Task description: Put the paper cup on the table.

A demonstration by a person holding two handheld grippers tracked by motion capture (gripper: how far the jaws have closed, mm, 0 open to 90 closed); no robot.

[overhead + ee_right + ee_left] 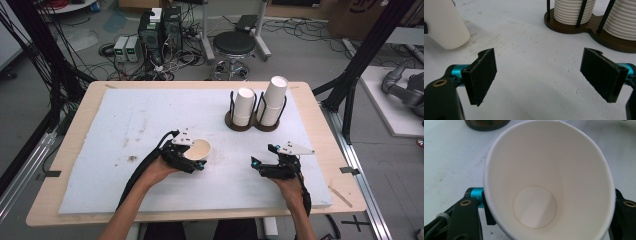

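My left gripper [196, 161] clamped a white tapered paper cup [199, 149] just above the white foam mat [120, 125], mouth tilted up toward me. My right gripper [539, 75] hung wide open and empty, the cup off to its left, the brown two-post cup rack [252, 123] ahead.

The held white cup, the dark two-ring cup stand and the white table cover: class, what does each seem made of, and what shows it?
White cup: likely paper, matte, seamed round base. Dark stand: brown base probably wood, thin black rods likely metal. White cover: apparently foam sheet, dull, scuffed.
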